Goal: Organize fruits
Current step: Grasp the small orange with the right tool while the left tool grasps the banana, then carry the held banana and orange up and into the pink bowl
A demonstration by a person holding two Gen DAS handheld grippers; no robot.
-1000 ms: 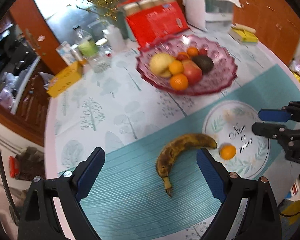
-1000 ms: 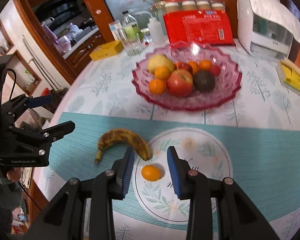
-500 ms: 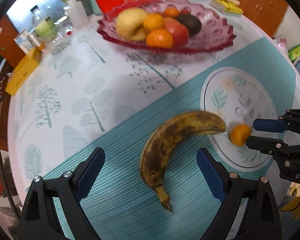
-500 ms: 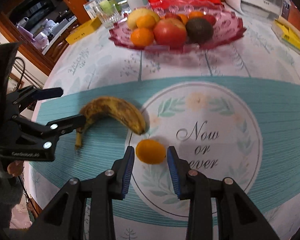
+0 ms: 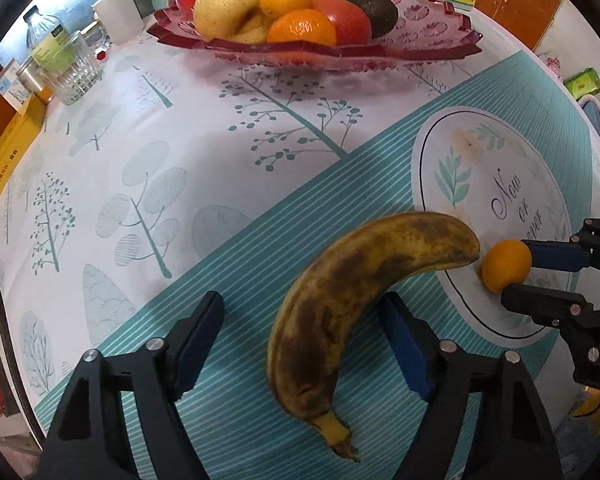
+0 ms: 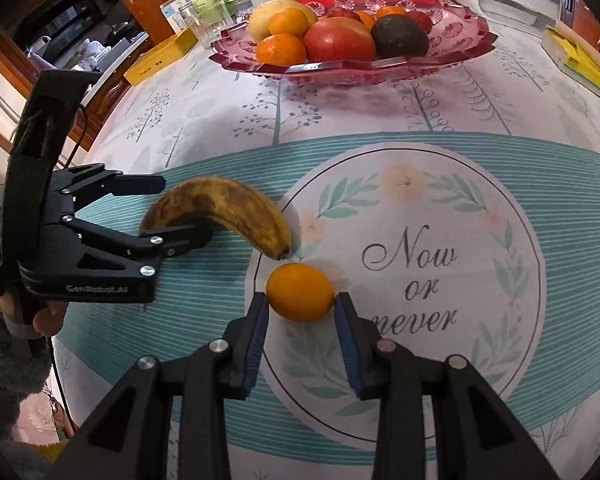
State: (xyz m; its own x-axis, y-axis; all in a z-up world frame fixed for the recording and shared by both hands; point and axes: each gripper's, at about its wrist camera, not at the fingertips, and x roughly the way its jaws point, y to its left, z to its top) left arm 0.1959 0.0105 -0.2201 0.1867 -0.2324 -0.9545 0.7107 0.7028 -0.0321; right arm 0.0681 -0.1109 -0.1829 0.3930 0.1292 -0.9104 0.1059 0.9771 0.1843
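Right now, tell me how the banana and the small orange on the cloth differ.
The banana is long, curved and brown-blotched; the small orange is round and evenly bright. The banana lies on the teal stripes, while the small orange sits inside the printed circle. The left tongs, which have just been closing, straddle the banana with gaps; the right tongs have their pads at the small orange's sides. Both fruits rest outside the pink bowl.

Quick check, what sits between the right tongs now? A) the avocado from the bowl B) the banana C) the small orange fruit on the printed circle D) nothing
C: in the right wrist view the right tongs have their blue pads against both sides of the small orange fruit, while the banana lies apart to its left, between the left tongs.
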